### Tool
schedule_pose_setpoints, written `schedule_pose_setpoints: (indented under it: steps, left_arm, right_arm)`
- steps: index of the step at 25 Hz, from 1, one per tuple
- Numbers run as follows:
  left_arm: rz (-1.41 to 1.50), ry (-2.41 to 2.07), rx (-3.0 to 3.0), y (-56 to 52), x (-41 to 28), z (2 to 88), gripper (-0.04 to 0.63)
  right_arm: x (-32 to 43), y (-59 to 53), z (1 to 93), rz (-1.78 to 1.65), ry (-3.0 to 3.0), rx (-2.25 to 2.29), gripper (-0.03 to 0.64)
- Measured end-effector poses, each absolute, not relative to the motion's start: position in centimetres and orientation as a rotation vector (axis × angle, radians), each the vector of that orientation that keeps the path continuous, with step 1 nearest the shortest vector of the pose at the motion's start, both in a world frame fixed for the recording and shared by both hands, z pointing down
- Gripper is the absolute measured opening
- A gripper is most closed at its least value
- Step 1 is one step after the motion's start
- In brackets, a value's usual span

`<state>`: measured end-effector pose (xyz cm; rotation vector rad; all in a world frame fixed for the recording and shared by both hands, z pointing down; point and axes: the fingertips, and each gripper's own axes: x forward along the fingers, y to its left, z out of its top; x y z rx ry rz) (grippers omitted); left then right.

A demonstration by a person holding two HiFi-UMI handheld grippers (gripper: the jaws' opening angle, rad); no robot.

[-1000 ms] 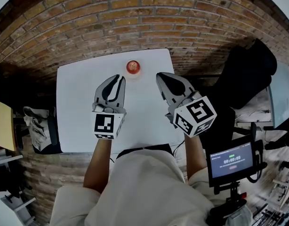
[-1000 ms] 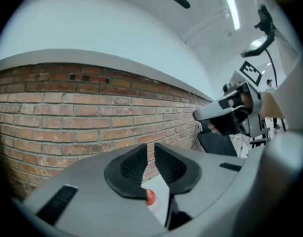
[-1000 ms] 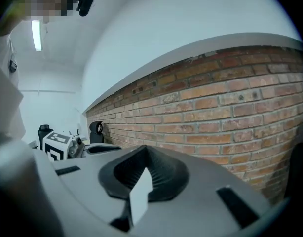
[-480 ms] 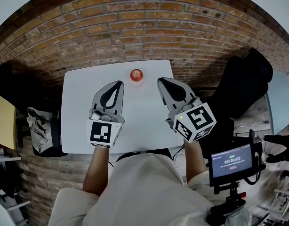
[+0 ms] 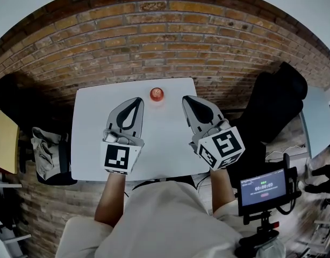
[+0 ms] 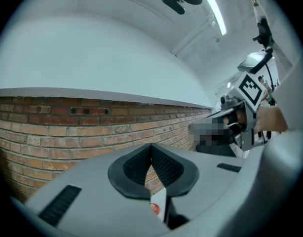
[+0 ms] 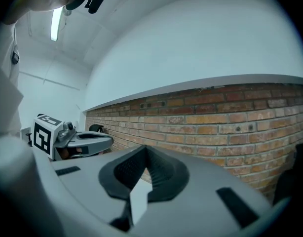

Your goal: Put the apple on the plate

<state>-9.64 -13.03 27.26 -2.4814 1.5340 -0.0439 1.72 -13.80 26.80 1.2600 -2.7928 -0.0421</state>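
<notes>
Grey L gripper (image 5: 139, 99), R gripper (image 5: 185, 98) shut, empty; clumsy nudge could roll small red apple (image 5: 157, 94) off white table (image 5: 90, 144).

Your desk (image 5: 159, 130) is plain white, and the apple (image 5: 157, 94) on it is red with a small orange-yellow patch on top. Your left claw (image 5: 138, 100) and right claw (image 5: 186, 99) both have light grey shells with black, finely ribbed pads. The marker cubes (image 5: 121, 157) show black squares on white. The brick wall (image 5: 170, 47) is reddish-brown with pale mortar lines, and plain white above. Your top (image 5: 165, 214) is cream. The screen (image 5: 264, 187) at your right is dark, with white digits and a pink bar.
</notes>
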Motion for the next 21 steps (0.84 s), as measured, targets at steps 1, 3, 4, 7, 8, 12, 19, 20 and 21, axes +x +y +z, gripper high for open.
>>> schedule_pose_setpoints:
  steps: [1,3,4,7,8,12,19,20,21]
  left_arm:
    - [-0.046,1.532,-2.481,-13.0,-9.5,27.2,0.008]
    - [-0.053,1.528,-2.477,-13.0,-9.4,27.3,0.008]
    - [-0.054,1.528,-2.478,-13.1,-9.4,27.4,0.008]
    - [-0.046,1.535,-2.487,-13.1,-9.4,27.4,0.008]
    - [-0.046,1.534,-2.487,-13.2,-9.3,27.4,0.008]
    - [-0.058,1.517,-2.487,-13.3,-9.0,27.6,0.008]
    - [-0.077,1.497,-2.504,-13.2,-8.3,28.1,0.008]
    - [-0.078,1.493,-2.506,-13.1,-8.2,28.1,0.008]
    - [-0.078,1.49,-2.508,-13.1,-8.1,28.2,0.008]
  right_arm:
    - [1.7,-13.8,26.7,-0.038,-2.796,1.257,0.003]
    - [1.8,-13.9,26.7,-0.031,-2.802,1.256,0.003]
    - [1.8,-14.0,26.7,-0.031,-2.803,1.256,0.003]
    - [1.8,-14.0,26.8,-0.03,-2.797,1.258,0.003]
    - [1.8,-14.0,26.9,-0.031,-2.793,1.258,0.003]
    - [1.8,-14.1,27.1,-0.031,-2.784,1.255,0.003]
    - [2.0,-14.0,27.6,-0.025,-2.775,1.251,0.003]
    - [2.0,-14.0,27.6,-0.024,-2.775,1.252,0.003]
    - [2.0,-14.0,27.6,-0.022,-2.774,1.254,0.003]
